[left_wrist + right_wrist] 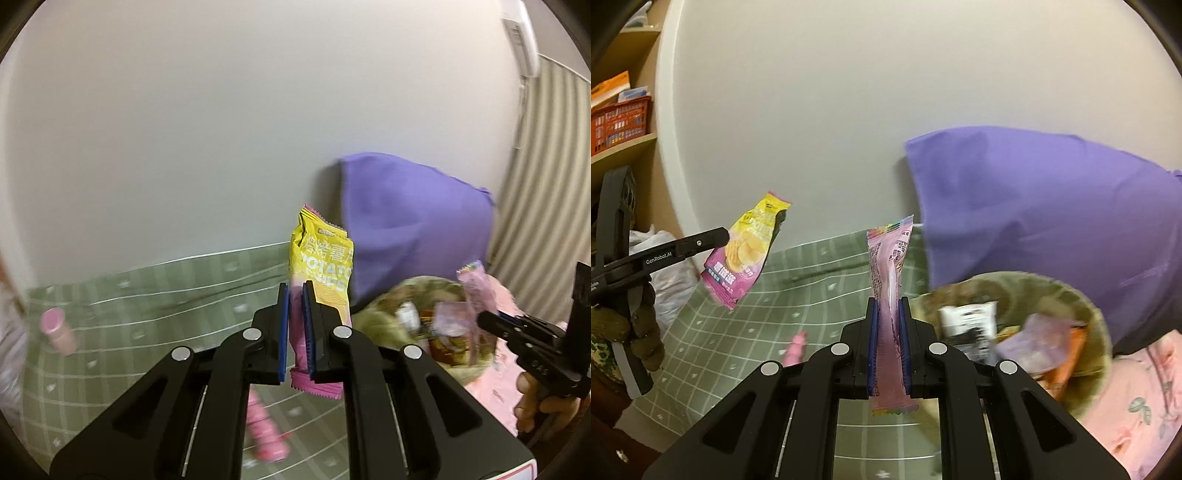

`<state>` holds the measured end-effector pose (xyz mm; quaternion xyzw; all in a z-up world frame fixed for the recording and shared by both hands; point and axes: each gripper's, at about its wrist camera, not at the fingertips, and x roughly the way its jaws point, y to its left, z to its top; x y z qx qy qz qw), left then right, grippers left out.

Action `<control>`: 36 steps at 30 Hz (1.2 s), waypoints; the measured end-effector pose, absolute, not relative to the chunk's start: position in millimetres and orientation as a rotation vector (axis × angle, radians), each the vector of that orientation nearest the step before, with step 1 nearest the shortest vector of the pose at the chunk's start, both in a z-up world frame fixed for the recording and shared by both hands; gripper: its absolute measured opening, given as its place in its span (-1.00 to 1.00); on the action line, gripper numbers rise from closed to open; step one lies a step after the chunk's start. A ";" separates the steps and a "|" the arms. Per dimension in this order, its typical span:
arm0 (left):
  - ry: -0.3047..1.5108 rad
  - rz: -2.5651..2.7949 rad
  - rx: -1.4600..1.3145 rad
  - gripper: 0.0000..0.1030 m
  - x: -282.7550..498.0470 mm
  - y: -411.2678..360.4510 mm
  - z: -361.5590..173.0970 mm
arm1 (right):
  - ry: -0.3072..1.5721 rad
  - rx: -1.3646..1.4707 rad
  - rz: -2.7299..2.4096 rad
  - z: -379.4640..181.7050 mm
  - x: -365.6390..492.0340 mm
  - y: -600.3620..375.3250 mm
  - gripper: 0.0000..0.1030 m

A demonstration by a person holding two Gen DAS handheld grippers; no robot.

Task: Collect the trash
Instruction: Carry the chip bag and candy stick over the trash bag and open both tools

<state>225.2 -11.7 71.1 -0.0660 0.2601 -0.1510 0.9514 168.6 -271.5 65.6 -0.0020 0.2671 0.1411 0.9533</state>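
Note:
My left gripper is shut on a yellow and pink potato chips bag, held upright above the green checked bed cover. It also shows in the right wrist view. My right gripper is shut on a long pink snack wrapper, held upright just left of the round bin. The bin holds several wrappers. In the left wrist view the right gripper holds the pink wrapper over the bin.
A purple pillow leans on the wall behind the bin. Two pink bottles lie on the green cover. A pink sheet lies at the right. A shelf with an orange basket stands at the far left.

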 end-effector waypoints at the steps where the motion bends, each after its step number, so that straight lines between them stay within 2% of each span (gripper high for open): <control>1: 0.531 -0.338 -0.129 -0.86 229.0 -23.9 72.0 | 0.540 -0.004 0.270 67.4 168.0 -277.4 -0.78; 11: 0.616 -0.568 -0.080 -0.86 266.7 -141.2 51.5 | 0.597 0.049 0.144 58.6 186.2 -358.5 -0.78; 19: 0.775 -0.630 0.042 -0.86 301.4 -217.9 -7.4 | 0.760 0.008 0.153 14.6 241.5 -384.7 -0.78; 24: 0.832 -0.571 0.058 -0.85 316.0 -232.3 -27.8 | 0.830 -0.034 0.214 -9.4 265.0 -391.9 -0.78; 36: 0.907 -0.431 -0.010 -0.85 300.7 -225.4 -46.3 | 0.852 -0.132 0.357 -10.9 266.3 -398.7 -0.77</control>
